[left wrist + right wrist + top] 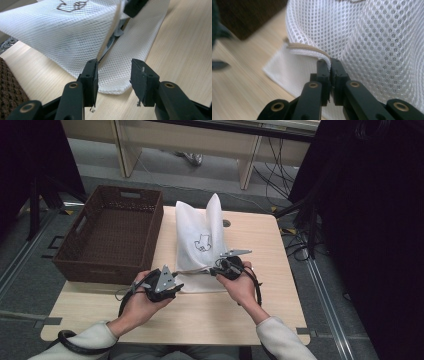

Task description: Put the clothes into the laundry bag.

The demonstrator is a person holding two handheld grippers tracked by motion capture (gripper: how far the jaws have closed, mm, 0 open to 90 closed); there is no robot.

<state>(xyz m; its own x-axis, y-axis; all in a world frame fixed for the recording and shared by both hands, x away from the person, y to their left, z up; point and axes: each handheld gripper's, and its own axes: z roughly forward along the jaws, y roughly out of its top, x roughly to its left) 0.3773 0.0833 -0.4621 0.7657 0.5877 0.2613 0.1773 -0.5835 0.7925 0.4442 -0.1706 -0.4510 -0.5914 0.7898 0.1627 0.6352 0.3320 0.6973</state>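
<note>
Here, the right gripper (330, 65) is clamped on the zipper edge (307, 48) of a white mesh bag (200, 245) lying on the table (210, 315). The left gripper (113, 75) waits with jaws apart, the bag's corner between them. Best to close low on the bottom layer, then pull gently apart.

Inside the white mesh bag (75, 37), ahead of the left tongs (113, 75), a grey thing shows through the gap, too hidden to identify. The bag's black print (72, 5) is cut off by the top edge. Left of the right tongs (330, 67), dark shapes are blurred beyond telling.
</note>
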